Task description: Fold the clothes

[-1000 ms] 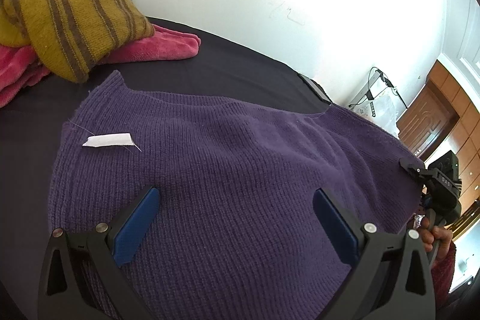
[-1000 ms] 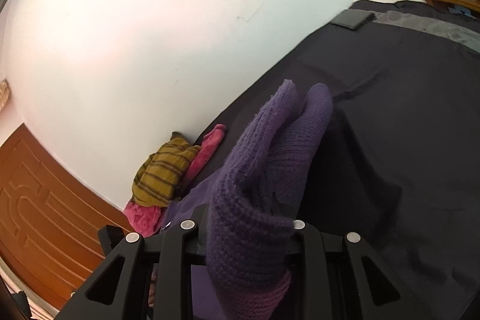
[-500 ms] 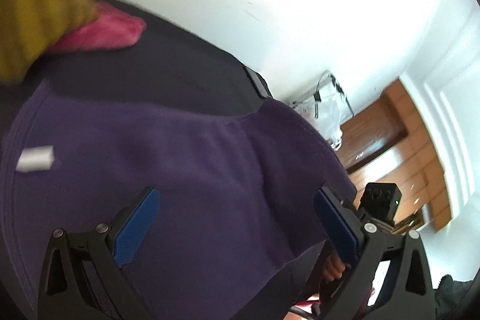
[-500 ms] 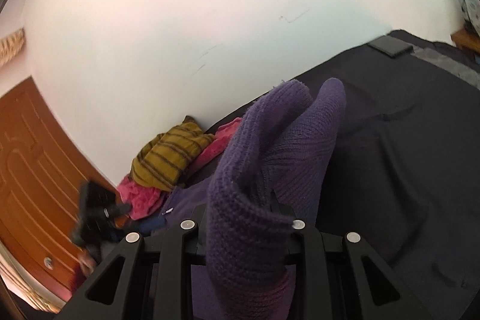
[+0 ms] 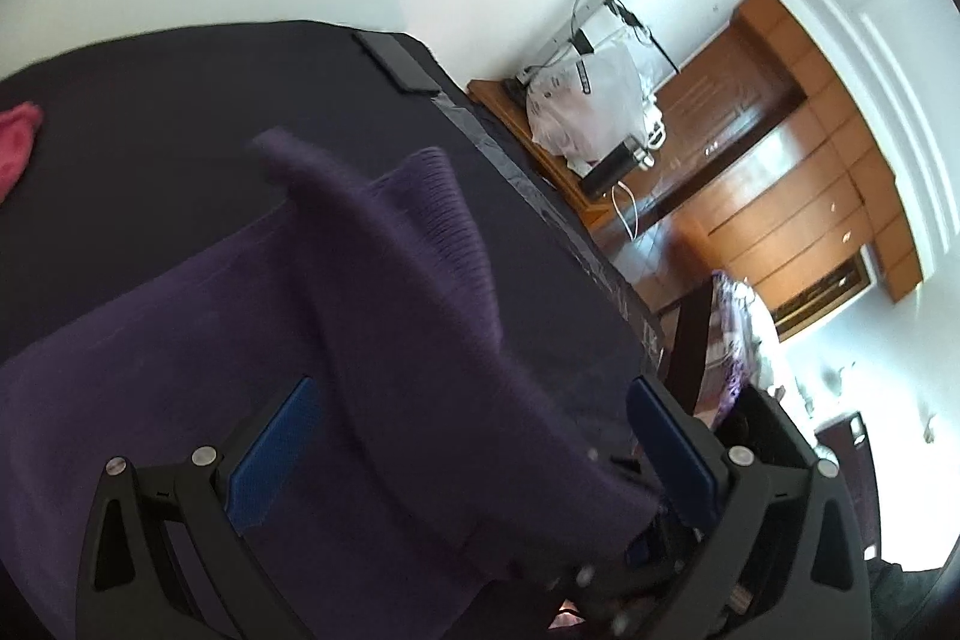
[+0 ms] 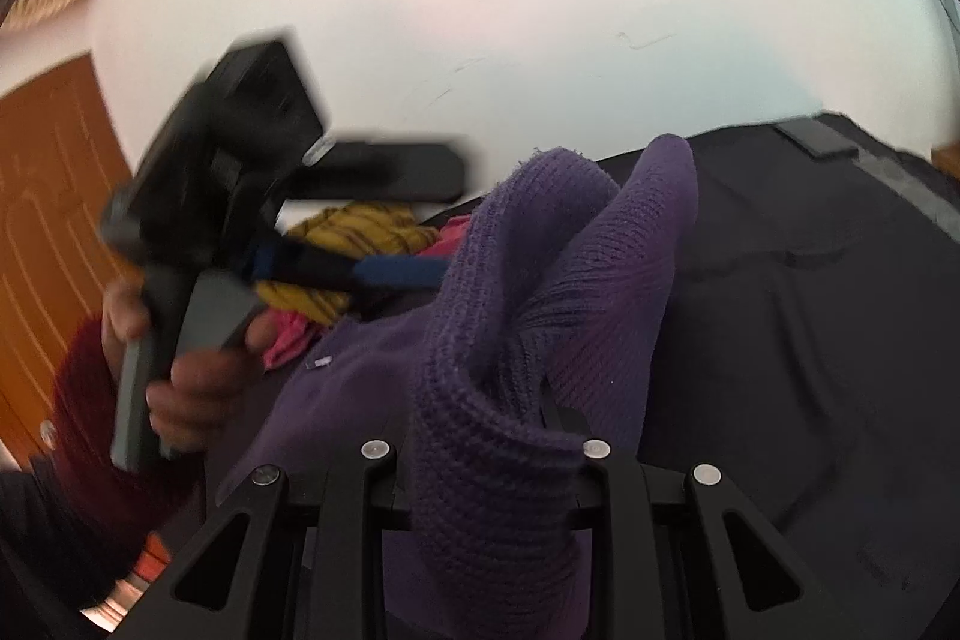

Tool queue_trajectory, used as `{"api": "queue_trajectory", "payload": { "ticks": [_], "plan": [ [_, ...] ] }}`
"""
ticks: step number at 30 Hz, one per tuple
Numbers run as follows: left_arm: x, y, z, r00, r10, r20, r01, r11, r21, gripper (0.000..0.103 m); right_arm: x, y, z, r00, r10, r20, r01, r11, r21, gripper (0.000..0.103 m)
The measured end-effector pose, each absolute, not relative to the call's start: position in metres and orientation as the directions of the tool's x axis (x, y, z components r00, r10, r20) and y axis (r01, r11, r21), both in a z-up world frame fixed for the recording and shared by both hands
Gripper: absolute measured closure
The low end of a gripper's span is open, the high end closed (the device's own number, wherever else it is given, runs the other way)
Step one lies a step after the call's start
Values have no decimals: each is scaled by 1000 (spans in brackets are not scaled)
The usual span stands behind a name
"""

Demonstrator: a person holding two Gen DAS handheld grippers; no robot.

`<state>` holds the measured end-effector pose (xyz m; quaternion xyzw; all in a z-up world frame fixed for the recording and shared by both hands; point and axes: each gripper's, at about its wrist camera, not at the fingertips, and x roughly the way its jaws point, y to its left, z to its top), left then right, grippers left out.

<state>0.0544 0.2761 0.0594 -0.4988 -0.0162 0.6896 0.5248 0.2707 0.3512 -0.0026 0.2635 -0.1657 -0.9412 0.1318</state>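
Right claw pinches the purple sweater; left claw gapes wide above it, gripping nothing

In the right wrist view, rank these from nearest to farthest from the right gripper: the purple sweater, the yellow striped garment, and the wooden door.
1. purple sweater: clamped in the right gripper, bunched up in front of it.
2. yellow striped garment: left of centre on the dark bed, behind the left gripper.
3. wooden door: far left, beyond the bed.
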Motion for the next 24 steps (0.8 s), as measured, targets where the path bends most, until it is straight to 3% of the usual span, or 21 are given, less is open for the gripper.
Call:
{"api": "queue_trajectory", "payload": {
  "ticks": [9, 12, 13, 15, 16, 17, 24],
  "plan": [
    [42, 300, 36, 44, 597, -801, -720, -537, -440, 1, 272, 309, -5, -814, -320, -485, 251, -946, 204, 75],
    [30, 290, 26, 31, 597, -801, -691, -567, -449, 2, 274, 298, -8, -809, -323, -490, 274, -946, 171, 75],
    [26, 286, 24, 29, 605, -796, -680, -571, -460, 10, 274, 296, -8, -807, -327, -492, 280, -945, 169, 75],
    [20, 277, 23, 32, 619, -785, -668, -571, -478, 40, 275, 294, -10, -801, -334, -497, 284, -943, 176, 75],
    [18, 273, 22, 33, 623, -782, -663, -572, -483, 64, 275, 294, -11, -799, -337, -498, 284, -941, 182, 75],
    [17, 269, 21, 33, 626, -780, -658, -573, -488, 74, 275, 294, -11, -797, -340, -499, 284, -940, 187, 75],
    [17, 240, 30, -10, 675, -738, -652, -564, -507, 79, 280, 283, 0, -805, -337, -489, 288, -941, 175, 75]
  ]
}}
